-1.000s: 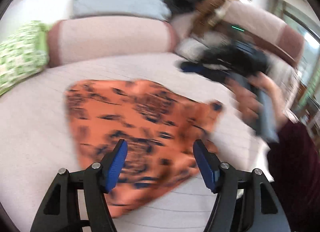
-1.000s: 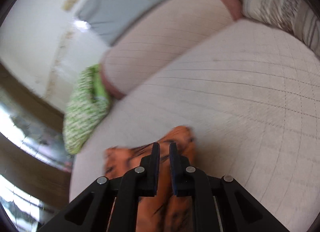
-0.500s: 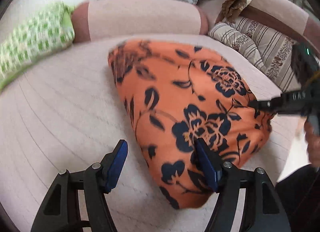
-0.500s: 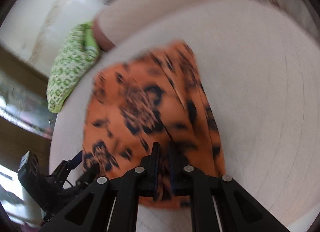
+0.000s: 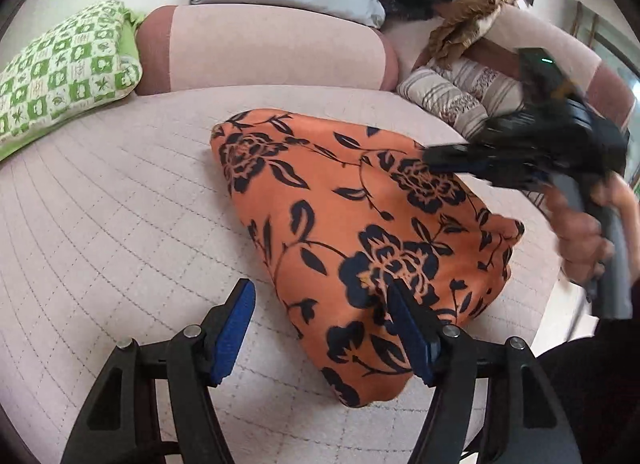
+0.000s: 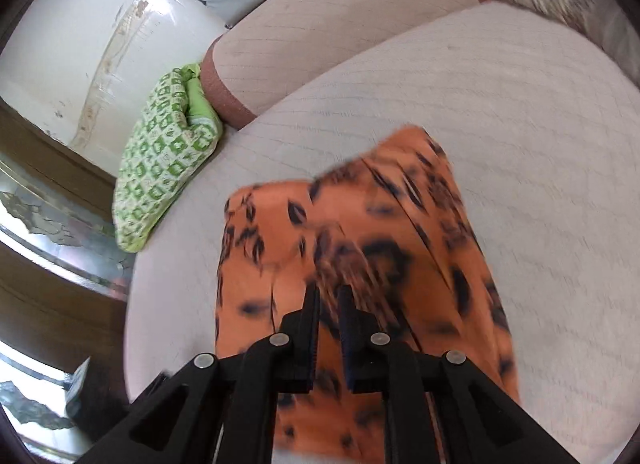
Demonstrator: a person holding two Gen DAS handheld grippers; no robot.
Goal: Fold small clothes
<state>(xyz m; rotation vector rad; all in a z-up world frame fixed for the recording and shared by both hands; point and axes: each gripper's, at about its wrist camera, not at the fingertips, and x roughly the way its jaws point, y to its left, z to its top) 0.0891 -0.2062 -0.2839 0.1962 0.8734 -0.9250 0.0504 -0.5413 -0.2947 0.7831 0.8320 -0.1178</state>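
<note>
Under my left hand-held gripper (image 5: 320, 328), whose jaws stand spread and empty, the near edge of the orange floral garment (image 5: 352, 224) lies on the quilted pink sofa seat (image 5: 120, 204); one blue pad sits over the cloth, the other over bare seat. My right hand-held gripper (image 6: 329, 304) is pressed nearly together, and from its own view cloth seems to run into the narrow gap, so I judge it is pinching a layer, though blur keeps me from being sure. To fold well, I should bring the left jaws down on the near edge, close firmly on one layer, and carry both sides evenly so the edges meet. The garment is bright orange with dark navy flowers and leaves, thin and limp, lying in a rough wedge. Beyond it sit a green patterned cushion (image 5: 60, 76), a striped cushion (image 5: 460, 100) and the sofa back.
</note>
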